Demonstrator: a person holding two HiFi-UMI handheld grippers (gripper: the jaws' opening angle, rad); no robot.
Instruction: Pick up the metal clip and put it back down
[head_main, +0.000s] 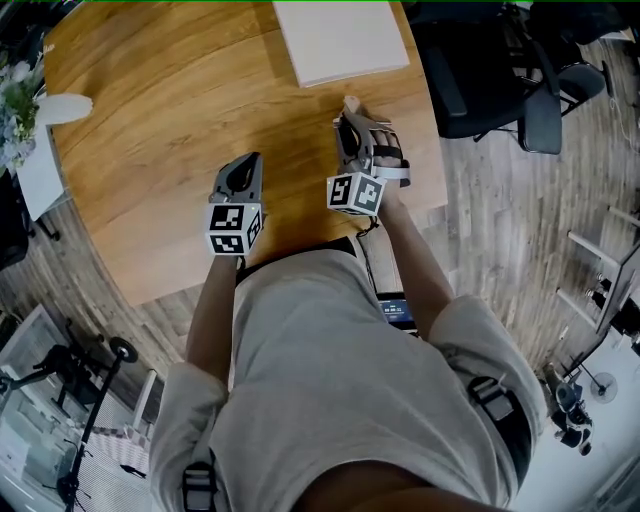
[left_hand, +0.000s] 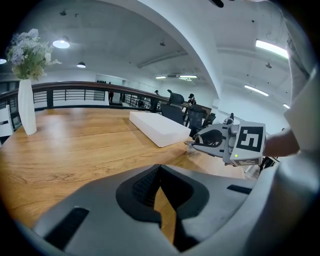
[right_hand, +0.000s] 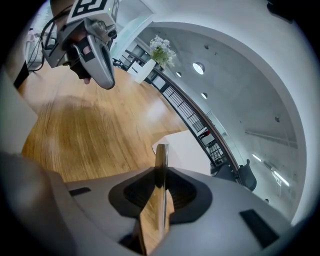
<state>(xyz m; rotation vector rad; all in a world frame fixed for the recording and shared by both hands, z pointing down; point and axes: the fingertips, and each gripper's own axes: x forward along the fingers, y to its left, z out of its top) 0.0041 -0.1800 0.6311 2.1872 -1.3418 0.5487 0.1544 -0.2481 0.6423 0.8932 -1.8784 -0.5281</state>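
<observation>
Metal clip (right_hand: 161, 160) is pinched edge-on between the jaws of the right gripper (head_main: 350, 122) over the bench (left_hand: 75, 150); the left gripper (left_hand: 160, 167) is held closed, empty.

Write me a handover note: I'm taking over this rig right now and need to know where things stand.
Right gripper: shut on the metal clip, held edge-on between its jaws, low over the table near the flat white box.
Left gripper: shut, nothing in it, over the table's near side.
Done: clip picked up.
Left: set the clip on the wood and release. Whether it already touches the table can't be told.
</observation>
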